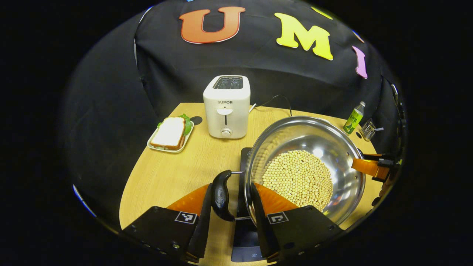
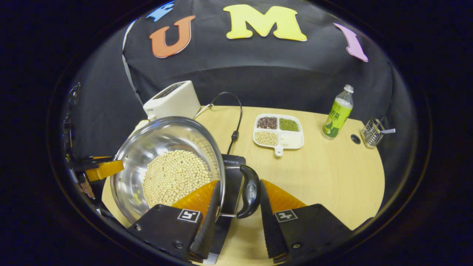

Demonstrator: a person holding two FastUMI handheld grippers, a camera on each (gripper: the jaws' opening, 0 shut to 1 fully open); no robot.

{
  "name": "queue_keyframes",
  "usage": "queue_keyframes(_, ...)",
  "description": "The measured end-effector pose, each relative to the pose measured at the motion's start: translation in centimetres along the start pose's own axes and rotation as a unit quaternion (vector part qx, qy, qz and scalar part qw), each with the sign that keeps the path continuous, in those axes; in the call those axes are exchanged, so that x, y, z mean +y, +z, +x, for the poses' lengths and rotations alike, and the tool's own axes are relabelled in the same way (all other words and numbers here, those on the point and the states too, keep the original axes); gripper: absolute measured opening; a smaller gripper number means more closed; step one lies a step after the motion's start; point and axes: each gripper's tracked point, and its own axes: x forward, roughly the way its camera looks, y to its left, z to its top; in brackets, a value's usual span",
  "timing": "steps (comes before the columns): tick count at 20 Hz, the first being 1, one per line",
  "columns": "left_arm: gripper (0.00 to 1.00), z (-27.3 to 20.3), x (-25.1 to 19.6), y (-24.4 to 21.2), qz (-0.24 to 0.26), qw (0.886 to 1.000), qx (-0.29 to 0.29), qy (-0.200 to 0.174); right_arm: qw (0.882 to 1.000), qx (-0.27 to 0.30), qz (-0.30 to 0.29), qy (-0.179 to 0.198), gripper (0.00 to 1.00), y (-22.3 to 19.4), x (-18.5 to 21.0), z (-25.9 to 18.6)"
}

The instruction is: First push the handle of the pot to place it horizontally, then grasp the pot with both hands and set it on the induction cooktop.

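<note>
The steel pot holds a layer of pale beans and hangs or rests over the black induction cooktop; I cannot tell if it touches. My left gripper is shut across the pot's black handle, one finger outside the handle, the other inside the rim. In the right gripper view, my right gripper grips the opposite black handle and the pot rim the same way. Each gripper also appears far off across the pot, the right one and the left one.
A white toaster stands at the back with a sandwich plate beside it. A divided dish of beans, a green bottle and a small wire rack sit on the wooden table. A black cable runs to the cooktop.
</note>
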Motion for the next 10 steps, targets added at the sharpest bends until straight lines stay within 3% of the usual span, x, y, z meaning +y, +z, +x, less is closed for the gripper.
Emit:
queue_keyframes(3,0.55,1.05,-0.02,-0.13,0.016,1.000,-0.012,0.005,1.000,-0.015,0.002,0.014,0.59,-0.18,-0.15,0.47)
queue_keyframes(10,0.54,0.61,-0.10,-0.54,-0.001,1.000,-0.015,0.002,0.997,-0.065,0.015,0.048,0.60,-0.24,-0.13,0.57)
